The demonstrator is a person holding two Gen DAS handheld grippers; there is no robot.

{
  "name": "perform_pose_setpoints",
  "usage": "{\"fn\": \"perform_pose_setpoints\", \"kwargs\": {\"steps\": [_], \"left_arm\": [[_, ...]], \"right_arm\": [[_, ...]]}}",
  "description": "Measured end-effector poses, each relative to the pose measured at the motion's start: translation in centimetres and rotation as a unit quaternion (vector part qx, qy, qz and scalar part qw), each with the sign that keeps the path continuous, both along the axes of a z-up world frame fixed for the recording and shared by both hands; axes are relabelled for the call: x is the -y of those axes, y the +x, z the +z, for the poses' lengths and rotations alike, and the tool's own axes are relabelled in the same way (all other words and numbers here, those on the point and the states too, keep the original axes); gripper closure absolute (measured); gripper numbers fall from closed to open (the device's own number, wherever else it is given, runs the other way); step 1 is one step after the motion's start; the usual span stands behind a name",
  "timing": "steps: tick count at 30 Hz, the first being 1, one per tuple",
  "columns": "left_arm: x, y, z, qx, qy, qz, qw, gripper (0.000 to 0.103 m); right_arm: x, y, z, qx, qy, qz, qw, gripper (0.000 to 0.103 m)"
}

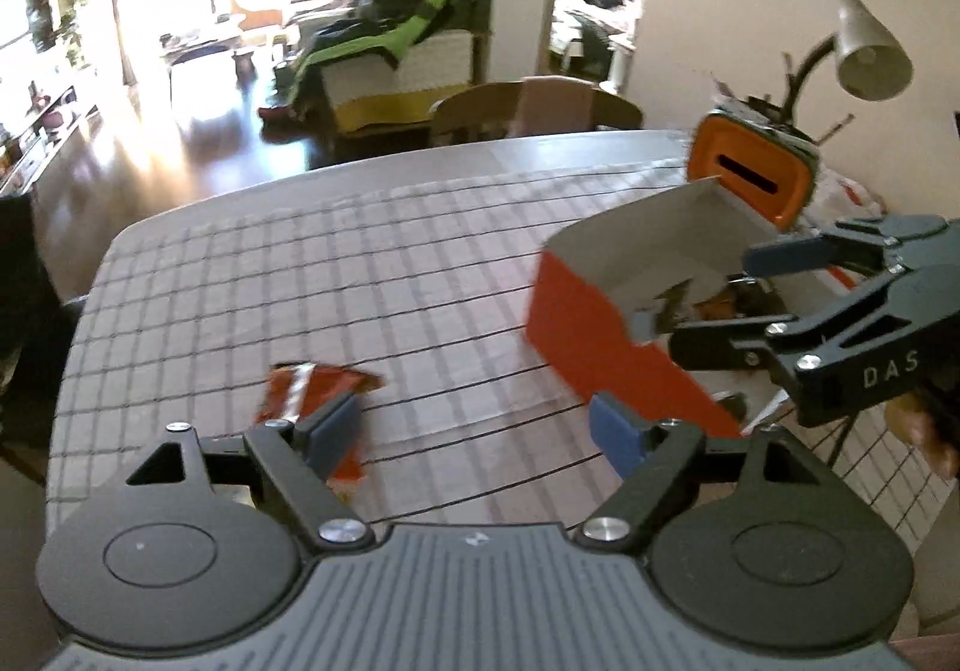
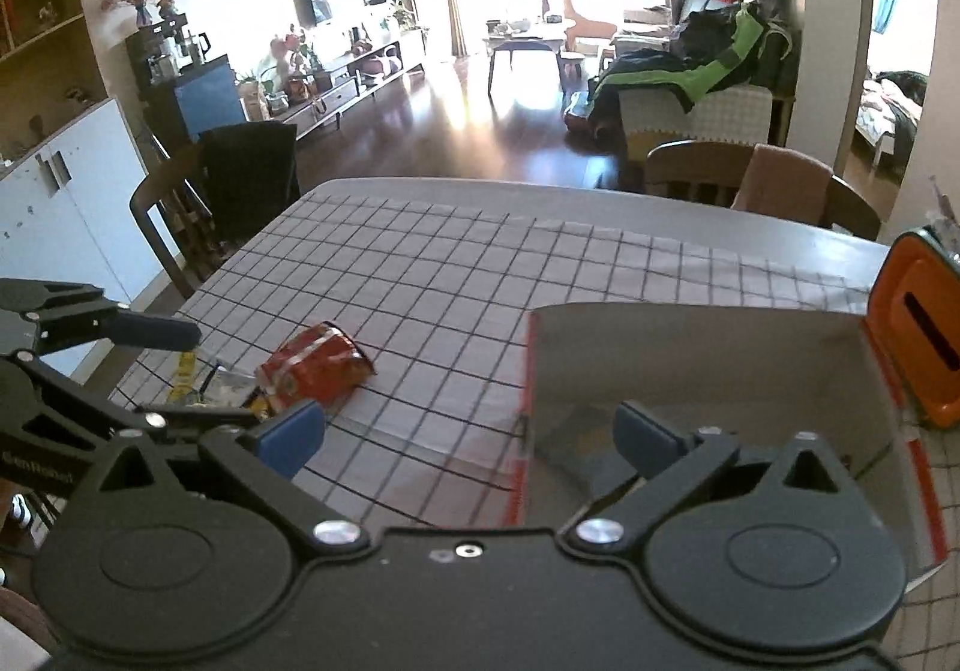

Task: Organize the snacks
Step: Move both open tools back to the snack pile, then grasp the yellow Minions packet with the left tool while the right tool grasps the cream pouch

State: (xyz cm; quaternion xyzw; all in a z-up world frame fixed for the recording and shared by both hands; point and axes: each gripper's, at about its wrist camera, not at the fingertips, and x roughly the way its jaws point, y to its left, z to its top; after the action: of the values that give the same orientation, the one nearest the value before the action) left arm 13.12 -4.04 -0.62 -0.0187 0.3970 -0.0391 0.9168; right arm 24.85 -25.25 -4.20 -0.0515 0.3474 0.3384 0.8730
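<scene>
Both grippers open, holding nothing
Left gripper (image 1: 480,425) above red foil snack packet (image 1: 312,389); right gripper (image 2: 474,434), marked "DAS", over orange-sided cardboard box (image 2: 690,347)

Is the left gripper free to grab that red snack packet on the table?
Probably yes. The left gripper is open just above the red snack packet, which lies in the open on the tablecloth, with nothing between them.
</scene>
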Motion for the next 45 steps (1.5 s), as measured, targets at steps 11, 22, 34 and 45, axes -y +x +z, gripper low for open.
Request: {"fn": "perform_pose_setpoints", "kwargs": {"steps": [11,22,34,45], "left_arm": [[-7.8,-2.5,-2.2,-0.015,0.025,0.065,0.9975,0.019],[-13.4,-3.9,-6.3,-0.060,0.019,0.117,0.9911,0.019],[-18.9,-3.1,-10.8,-0.137,-0.036,0.182,0.9730,0.019],[-20.4,0.1,-11.8,-0.174,-0.081,0.231,0.9538,0.019]], "right_arm": [[-5.9,-2.7,-2.1,-0.005,-0.007,-0.003,1.000,0.000],[-11.9,-4.5,-4.9,-0.011,-0.037,0.023,0.999,0.000],[-19.1,-6.4,-8.6,-0.035,-0.088,0.112,0.989,0.005],[-24.5,-6.3,-10.2,-0.065,-0.126,0.156,0.978,0.016]]}}
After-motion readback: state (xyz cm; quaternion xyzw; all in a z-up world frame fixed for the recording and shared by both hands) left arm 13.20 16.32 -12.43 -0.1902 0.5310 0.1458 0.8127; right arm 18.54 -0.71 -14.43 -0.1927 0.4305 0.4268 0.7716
